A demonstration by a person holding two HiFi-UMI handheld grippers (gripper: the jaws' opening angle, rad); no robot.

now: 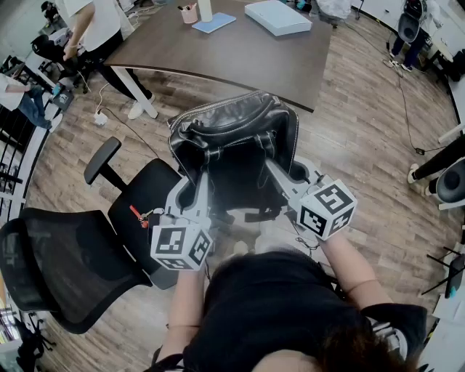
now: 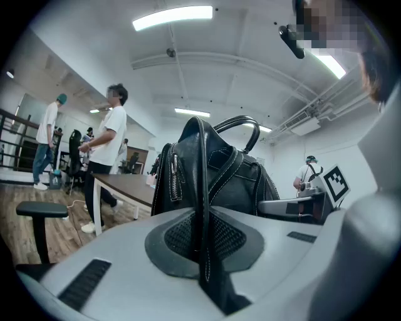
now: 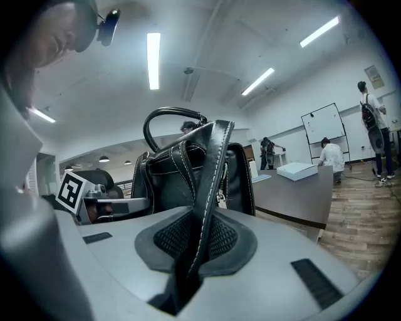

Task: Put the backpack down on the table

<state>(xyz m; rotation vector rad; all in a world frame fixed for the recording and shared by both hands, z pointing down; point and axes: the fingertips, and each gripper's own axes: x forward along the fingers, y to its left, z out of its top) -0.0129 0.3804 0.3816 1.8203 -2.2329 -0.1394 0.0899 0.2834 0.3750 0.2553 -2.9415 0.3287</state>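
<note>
Ahead of me sits the dark brown table (image 1: pixel 240 58), its near edge curved, standing on white legs (image 1: pixel 136 91). Everything on it is at the far side: a pale flat box (image 1: pixel 277 17) to the right, a thin blue folder (image 1: pixel 213 22) left of it, then a pink cup (image 1: pixel 189 13) with pens in it and a white cylinder (image 1: pixel 205 9) just beside the cup. The near half of the top shows bare wood. Below is a plank floor (image 1: pixel 363 145). A black office chair (image 1: pixel 80 254) stands on it to my left, and a white power strip (image 1: pixel 100 117) lies near the table leg.
</note>
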